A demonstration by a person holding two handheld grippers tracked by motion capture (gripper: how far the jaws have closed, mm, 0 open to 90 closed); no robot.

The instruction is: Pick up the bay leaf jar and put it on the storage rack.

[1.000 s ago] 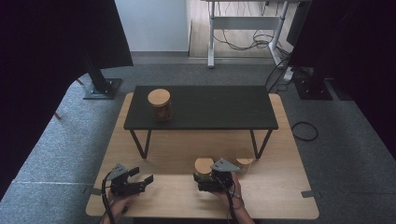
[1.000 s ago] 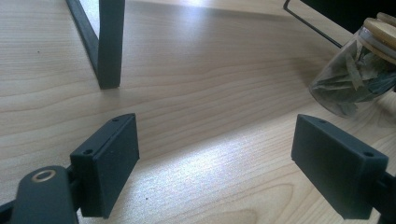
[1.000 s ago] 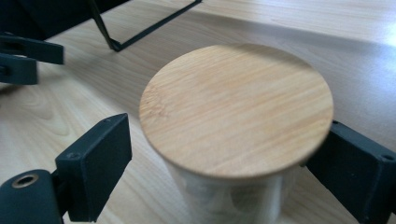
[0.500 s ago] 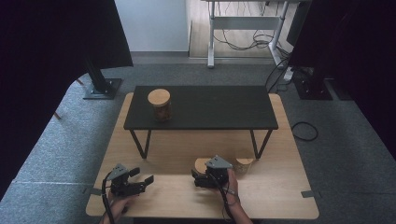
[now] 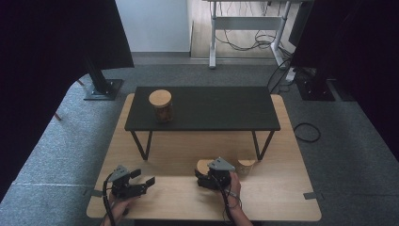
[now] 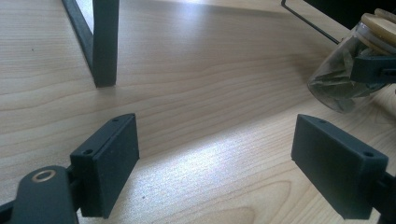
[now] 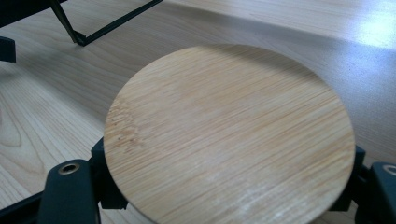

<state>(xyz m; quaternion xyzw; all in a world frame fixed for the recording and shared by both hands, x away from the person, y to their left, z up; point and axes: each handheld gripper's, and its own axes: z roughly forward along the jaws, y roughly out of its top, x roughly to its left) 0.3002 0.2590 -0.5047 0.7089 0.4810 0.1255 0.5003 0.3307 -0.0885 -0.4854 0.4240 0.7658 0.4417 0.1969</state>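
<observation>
A glass jar with a round bamboo lid [image 5: 203, 165] stands on the wooden table near its front edge. My right gripper [image 5: 203, 175] has just been closing its jaws and now stands shut on this jar. In the right gripper view the lid [image 7: 229, 126] lies just above my right gripper [image 7: 229, 156], a jaw on each side below it. The left gripper view has the jar [image 6: 336, 88], with dark leaves inside, at the far right, and one of the right gripper's fingers [image 6: 373, 70] against its glass. My left gripper [image 5: 143, 178] [image 6: 215, 154] rests open on the wood, nothing between its jaws.
A low black table [image 5: 211, 110] stands on the wooden table [image 5: 282, 197], its legs [image 6: 105, 42] just ahead of both grippers. A second lidded jar [image 5: 161, 106] sits on its left part. Another jar [image 5: 245, 165] stands right of the held one.
The right gripper's jaws have closed around the jar near the front edge, and the hand shifted slightly. The left gripper and the other jars have not moved.
</observation>
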